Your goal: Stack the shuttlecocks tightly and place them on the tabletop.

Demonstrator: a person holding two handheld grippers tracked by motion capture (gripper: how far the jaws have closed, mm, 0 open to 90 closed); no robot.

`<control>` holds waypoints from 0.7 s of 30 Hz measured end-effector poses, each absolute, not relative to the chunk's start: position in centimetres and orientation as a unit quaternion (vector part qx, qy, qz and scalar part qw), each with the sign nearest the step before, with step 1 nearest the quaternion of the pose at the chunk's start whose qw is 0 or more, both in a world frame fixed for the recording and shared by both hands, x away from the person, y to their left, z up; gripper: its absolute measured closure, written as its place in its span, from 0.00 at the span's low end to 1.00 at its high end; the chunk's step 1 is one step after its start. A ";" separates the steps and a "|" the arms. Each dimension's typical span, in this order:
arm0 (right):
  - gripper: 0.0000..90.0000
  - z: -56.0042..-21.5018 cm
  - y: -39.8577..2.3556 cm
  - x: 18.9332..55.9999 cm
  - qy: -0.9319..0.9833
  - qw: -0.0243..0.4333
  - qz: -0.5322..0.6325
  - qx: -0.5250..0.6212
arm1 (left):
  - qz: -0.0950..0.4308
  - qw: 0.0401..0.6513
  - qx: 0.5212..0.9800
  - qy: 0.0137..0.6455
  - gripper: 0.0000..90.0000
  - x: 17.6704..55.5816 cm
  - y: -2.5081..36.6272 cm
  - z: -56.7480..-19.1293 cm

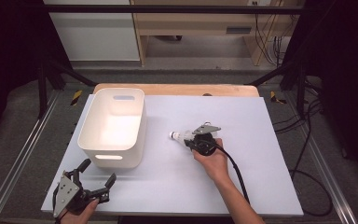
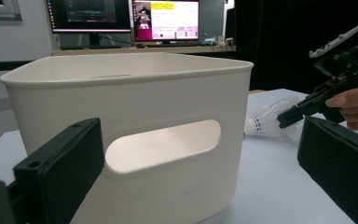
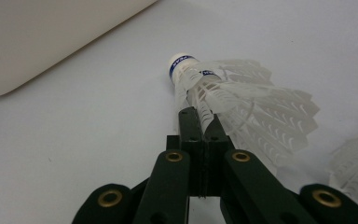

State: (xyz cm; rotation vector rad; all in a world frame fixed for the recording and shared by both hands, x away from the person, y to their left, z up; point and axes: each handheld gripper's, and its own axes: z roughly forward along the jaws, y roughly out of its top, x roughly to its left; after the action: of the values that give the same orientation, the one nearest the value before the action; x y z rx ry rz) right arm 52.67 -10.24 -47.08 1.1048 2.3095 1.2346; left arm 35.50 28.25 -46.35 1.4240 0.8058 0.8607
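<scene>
A white feathered shuttlecock (image 1: 179, 136) with a blue-banded cork tip is near the middle of the white sheet, right of the white bin (image 1: 86, 128). My right gripper (image 1: 189, 140) is shut on its feather skirt. In the right gripper view the two jaws (image 3: 199, 122) are pressed together on a feather of the shuttlecock (image 3: 223, 93), with the cork pointing away. My left gripper (image 1: 99, 170) rests at the front left corner, open, facing the bin's handle slot (image 2: 163, 144). From there I see the right gripper (image 2: 289, 116) and the shuttlecock (image 2: 265, 121) beyond the bin.
The bin looks empty inside. Feathers of a second shuttlecock (image 3: 354, 168) lie at the right edge of the right gripper view. A black cable (image 1: 235, 170) trails from the right gripper toward the front edge. Monitors (image 2: 165, 21) stand behind the table.
</scene>
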 end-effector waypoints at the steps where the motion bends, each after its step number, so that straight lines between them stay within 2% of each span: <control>1: 1.00 -47.1 -10.2 52.7 0.804 0.146 0.430 0.384 | 0.372 0.603 0.615 0.348 0.01 35.5 28.2 -46.3; 16: 0.99 -47.5 -10.0 52.9 0.805 0.139 0.431 0.382 | 0.370 0.603 0.615 0.348 0.01 35.5 28.2 -46.3; 21: 0.89 -47.4 -10.1 52.8 0.802 0.146 0.429 0.388 | 0.370 0.604 0.615 0.348 0.01 35.5 28.2 -46.4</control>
State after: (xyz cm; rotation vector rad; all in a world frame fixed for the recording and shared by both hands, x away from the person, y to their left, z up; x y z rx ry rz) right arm 52.77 -10.12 -47.40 1.1181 2.3102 1.2356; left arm 35.53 28.23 -46.36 1.4231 0.8052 0.8558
